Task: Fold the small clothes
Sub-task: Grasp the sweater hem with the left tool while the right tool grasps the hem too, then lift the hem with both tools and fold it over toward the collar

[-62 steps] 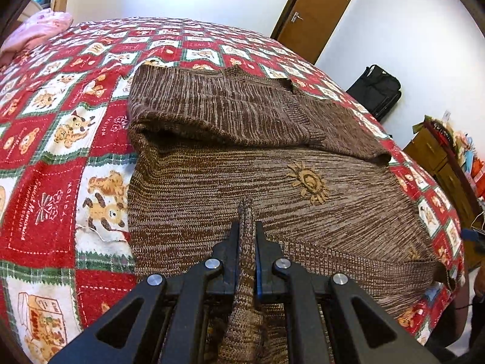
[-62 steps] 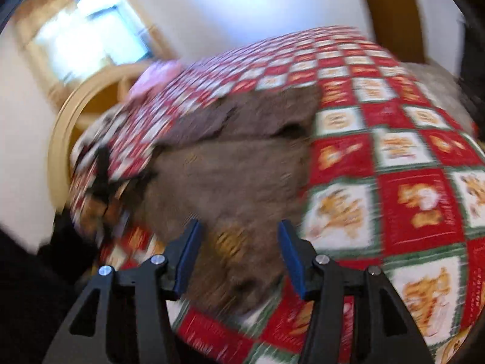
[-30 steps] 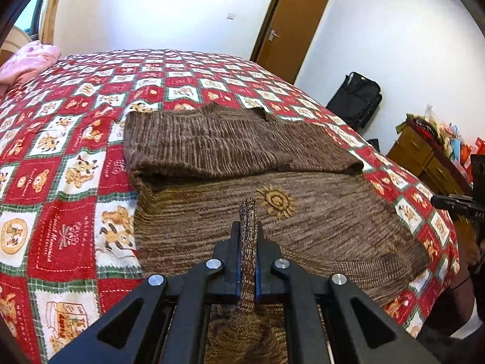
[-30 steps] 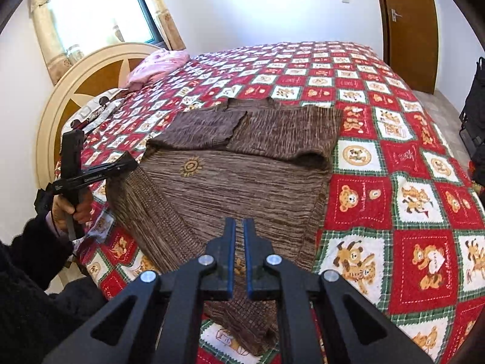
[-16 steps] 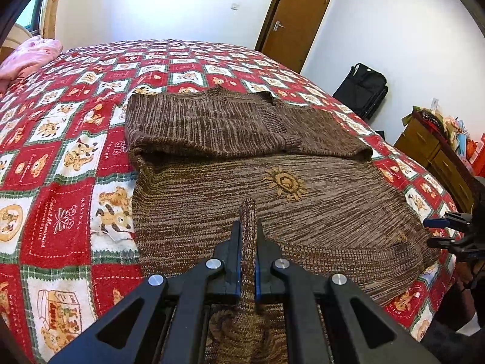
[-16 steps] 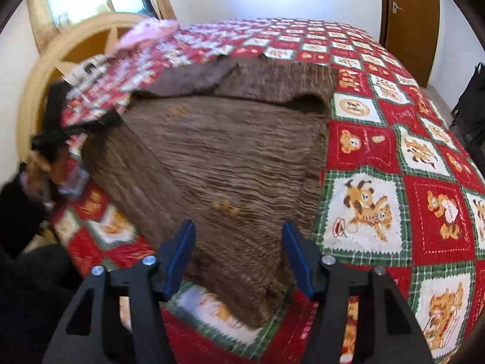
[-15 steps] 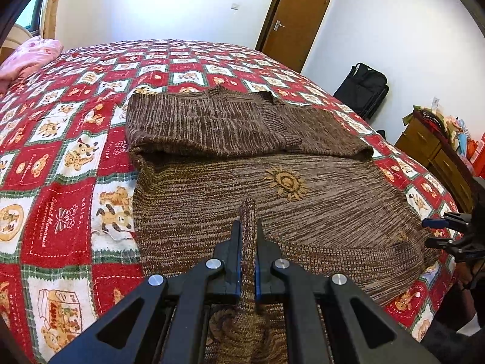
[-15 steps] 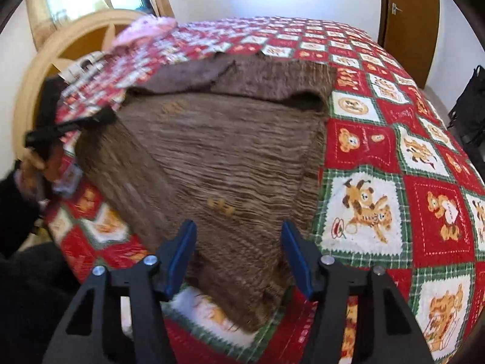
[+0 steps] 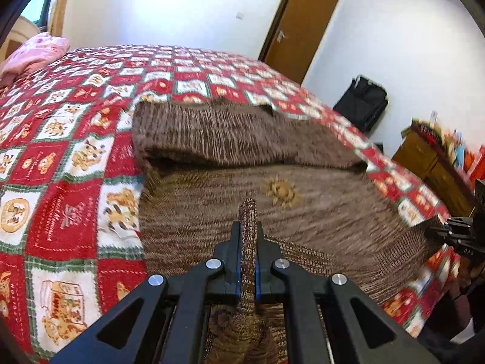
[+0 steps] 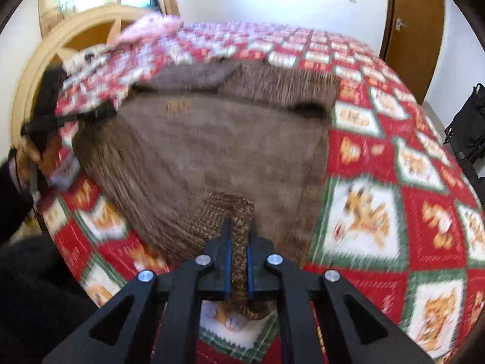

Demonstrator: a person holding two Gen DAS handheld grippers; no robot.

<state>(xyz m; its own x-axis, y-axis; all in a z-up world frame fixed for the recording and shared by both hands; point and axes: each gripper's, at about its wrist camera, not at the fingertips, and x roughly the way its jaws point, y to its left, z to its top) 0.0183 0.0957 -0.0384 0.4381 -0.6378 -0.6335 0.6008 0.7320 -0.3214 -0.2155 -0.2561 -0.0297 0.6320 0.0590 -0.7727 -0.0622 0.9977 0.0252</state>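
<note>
Left wrist view: a brown knitted sweater is spread on a bed covered by a red, white and green teddy-bear quilt. The far part of the garment is folded over onto itself, and a small sun-shaped motif is seen on the flat body. The left tongs are closed tight on a pinched ridge of the ribbed hem, which stands up between the blue-lined fingers. At the right edge of this view the right tongs are seen at the hem's other corner, near the edge of the bed. A pink pillow lies at the head of the bed, a brown door stands in the far wall, and a black bag rests on the floor beside a wooden cabinet.

In the right wrist view, which is motion-blurred, the right tongs are clamped on a bunched fold of the sweater's ribbed hem, lifted off the quilt. The left tongs are seen at the far left, held in a hand at the opposite corner of the hem, in front of a curved wooden headboard.
</note>
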